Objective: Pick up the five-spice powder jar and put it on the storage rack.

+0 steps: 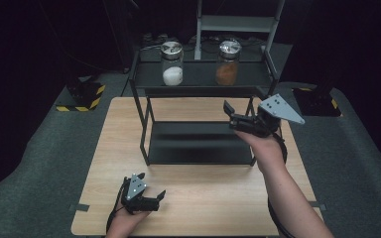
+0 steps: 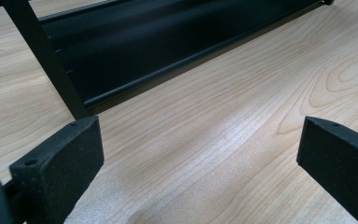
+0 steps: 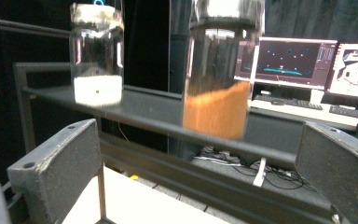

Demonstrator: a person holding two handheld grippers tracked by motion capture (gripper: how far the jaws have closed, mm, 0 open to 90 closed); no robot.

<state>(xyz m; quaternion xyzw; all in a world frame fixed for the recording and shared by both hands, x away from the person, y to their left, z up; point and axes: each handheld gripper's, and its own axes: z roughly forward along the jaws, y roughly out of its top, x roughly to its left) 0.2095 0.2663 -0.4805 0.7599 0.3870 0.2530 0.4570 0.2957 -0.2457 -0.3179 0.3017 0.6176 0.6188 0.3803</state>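
Wooden table (image 1: 104, 163), light grain, standing on grey carpet. On it: one black metal two-tier rack (image 1: 144, 124), set toward the far edge. Rack top shelf (image 1: 198, 74): two lidded glass jars, well apart, one part-filled with white powder (image 1: 172, 63), one with orange-brown powder (image 1: 227, 62). Lower shelf (image 1: 198, 141): bare.

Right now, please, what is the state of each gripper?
Left gripper: open, holding nothing, low over the table.
Right gripper: open, holding nothing, raised toward the jar of orange powder.
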